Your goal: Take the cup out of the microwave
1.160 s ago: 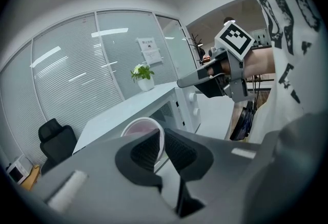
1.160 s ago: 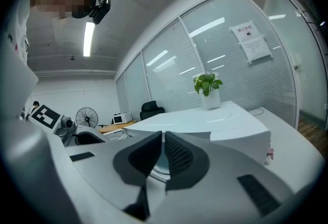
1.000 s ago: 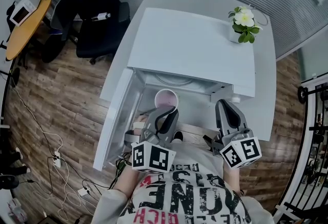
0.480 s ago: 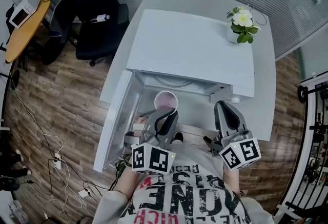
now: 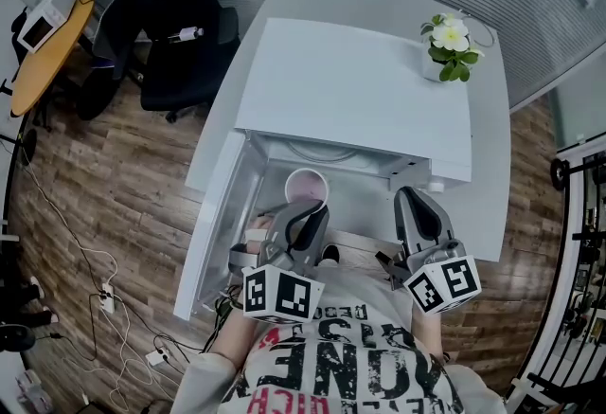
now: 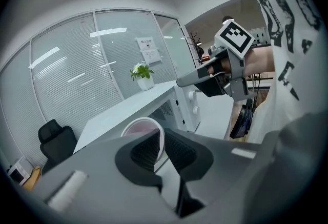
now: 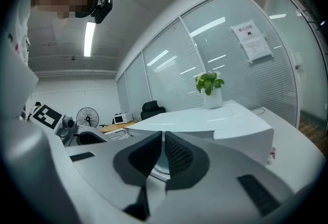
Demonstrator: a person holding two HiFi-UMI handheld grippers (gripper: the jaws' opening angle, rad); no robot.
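Room: an office with a wood-look floor [image 5: 114, 185], glass partitions [image 7: 225, 64] lined with blinds, and a black office chair [image 5: 175, 14] off to the left
Left claw [image 6: 161, 141]: narrow, its black ribbed pads pinching the near wall of the cup, one pad inside the rim and one outside
Cup [image 5: 307, 185]: upright at the mouth of the microwave, just under the front edge of its top; I cannot tell whether its base rests on anything
Microwave [image 5: 355, 95]: a white box with its door [image 5: 213, 232] swung wide to the left and two round knobs [image 6: 193, 110] on the front panel
Right claw [image 7: 162, 138]: jaws closed together with nothing between them, held near the left claw in front of the knob side
Desk [image 5: 492, 204]: white and smooth, carrying the microwave; a potted plant [image 5: 448, 43] stands at the far right corner, on the oven's top or just behind it, I cannot tell which
Done: the door is open and the cup is gripped at the threshold
Left to do: by my judgement, carry the cup clear of the opening and set it on the desk
Materials: the cup is round, thin-walled and pale with a pinkish inside, likely plastic or paper that could flex under a rim pinch; the oven looks like smooth painted metal; the claws are grey moulded shells
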